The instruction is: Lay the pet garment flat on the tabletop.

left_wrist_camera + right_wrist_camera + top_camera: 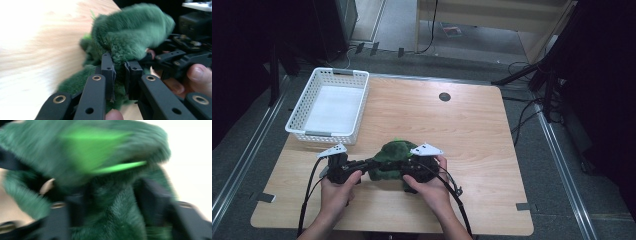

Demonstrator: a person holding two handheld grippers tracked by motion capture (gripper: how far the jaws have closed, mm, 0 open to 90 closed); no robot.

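A dark green plush toy with bright green patches lies near the front middle of the wooden table. My left gripper comes at it from the left. In the left gripper view the two jaws of this left gripper stand close together, pinching a fold of the plush. My right gripper holds the toy from the right side. The right gripper view is blurred; there my right gripper has its jaws set around a thick part of the plush, which fills the gap.
A white perforated basket with a white liner stands at the table's back left. A dark round grommet sits near the back edge. Cables trail from both grippers over the front edge. Bare tabletop spreads to the right.
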